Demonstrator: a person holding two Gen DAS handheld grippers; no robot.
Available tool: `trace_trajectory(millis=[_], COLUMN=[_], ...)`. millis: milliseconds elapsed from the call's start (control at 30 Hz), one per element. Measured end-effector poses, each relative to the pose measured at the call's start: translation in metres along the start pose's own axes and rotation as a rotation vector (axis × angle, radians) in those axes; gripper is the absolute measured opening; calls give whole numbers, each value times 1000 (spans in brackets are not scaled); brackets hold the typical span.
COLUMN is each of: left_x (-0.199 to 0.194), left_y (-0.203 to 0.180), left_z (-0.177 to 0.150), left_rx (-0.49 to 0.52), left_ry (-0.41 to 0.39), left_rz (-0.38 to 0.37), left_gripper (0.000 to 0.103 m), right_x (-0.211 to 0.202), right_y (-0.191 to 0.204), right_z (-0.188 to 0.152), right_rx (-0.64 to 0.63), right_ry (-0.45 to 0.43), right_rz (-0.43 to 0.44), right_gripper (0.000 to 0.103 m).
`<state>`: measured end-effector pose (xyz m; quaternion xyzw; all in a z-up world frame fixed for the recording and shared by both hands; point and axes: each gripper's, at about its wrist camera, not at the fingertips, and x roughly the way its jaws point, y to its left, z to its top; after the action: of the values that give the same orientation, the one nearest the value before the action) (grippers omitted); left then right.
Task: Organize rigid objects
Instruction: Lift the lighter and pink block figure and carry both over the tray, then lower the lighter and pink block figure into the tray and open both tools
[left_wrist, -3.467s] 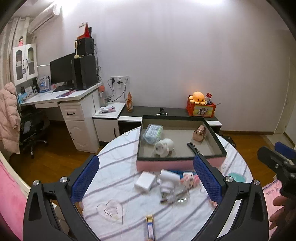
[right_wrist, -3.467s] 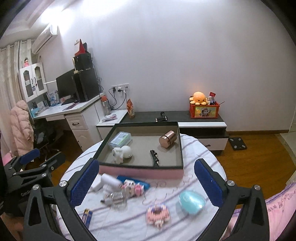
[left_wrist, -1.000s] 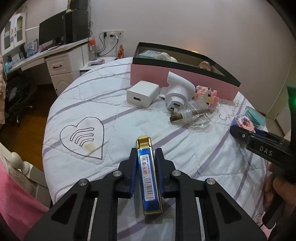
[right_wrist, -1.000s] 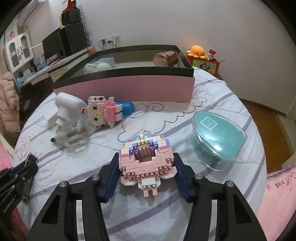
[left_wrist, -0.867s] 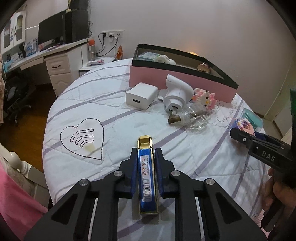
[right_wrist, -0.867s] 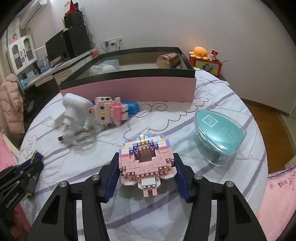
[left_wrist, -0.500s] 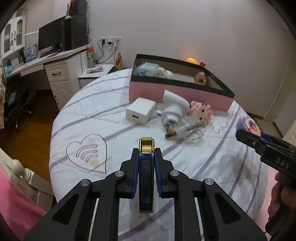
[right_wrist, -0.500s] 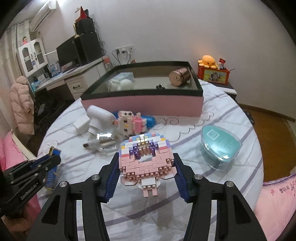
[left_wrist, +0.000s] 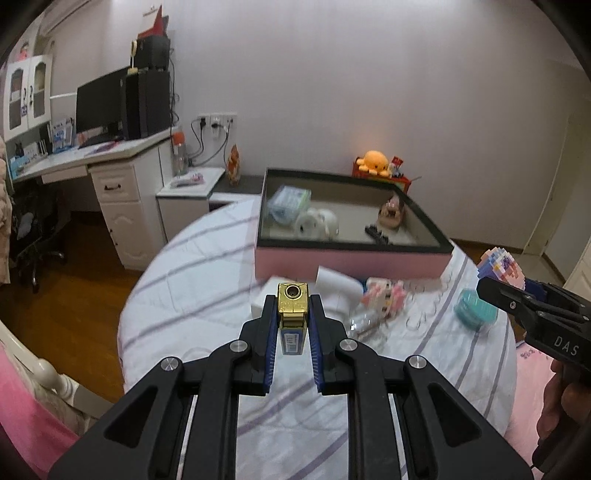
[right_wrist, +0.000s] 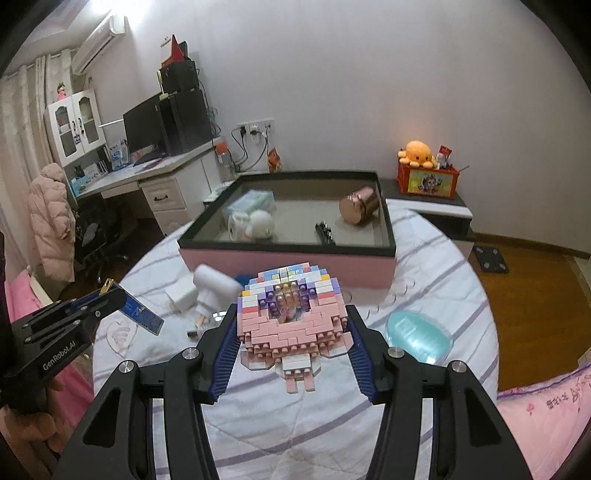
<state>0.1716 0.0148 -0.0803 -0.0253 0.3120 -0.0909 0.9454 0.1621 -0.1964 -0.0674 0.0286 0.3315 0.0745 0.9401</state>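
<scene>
Right tongs (left_wrist: 517, 291) read "DAS"; left tongs (right_wrist: 107, 301) "GenRobot.AI".

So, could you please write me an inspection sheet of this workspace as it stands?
Surface: round table with a striped white cover.
Job's things: left gripper is shut on a gold-capped blue lighter; right gripper is shut on a pink brick model. Both are held above the table. Pink box holds a copper tin, a white toy, a packet and a black comb.
Clutter: white charger, white plug, teal case, second brick model, glass bottle.
Cables: plugged into wall sockets.
Surroundings: desk with monitor, orange plush, jacket.
</scene>
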Motion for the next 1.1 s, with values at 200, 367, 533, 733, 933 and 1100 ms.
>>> trace_trajectory(millis=[200,367,533,733,933,1100], left_x=[-6,0,17,66,128,155], left_y=[-5,-13,-23,-32,-39,-45], left_z=[23,51,82,116,129,134], left_rx=[23,36,59,63,68,91], left_ry=[-46,-81,-101,-67,22,44], left_rz=[0,3,2,-3,-12,9], left_gripper=[16,16,16,16,16,16], right_x=[-5,-5,11,60,128,165], right_y=[0,0,0,-14,-40,-51], right_z=[21,47,79,109,120,117], right_rx=[-21,-43,-62,-36,22,49], right_ry=[-35,-64,-69,-16,92,167], right_rz=[0,0,3,10,-9,-21], right_gripper=[55,55,55,55,55,55])
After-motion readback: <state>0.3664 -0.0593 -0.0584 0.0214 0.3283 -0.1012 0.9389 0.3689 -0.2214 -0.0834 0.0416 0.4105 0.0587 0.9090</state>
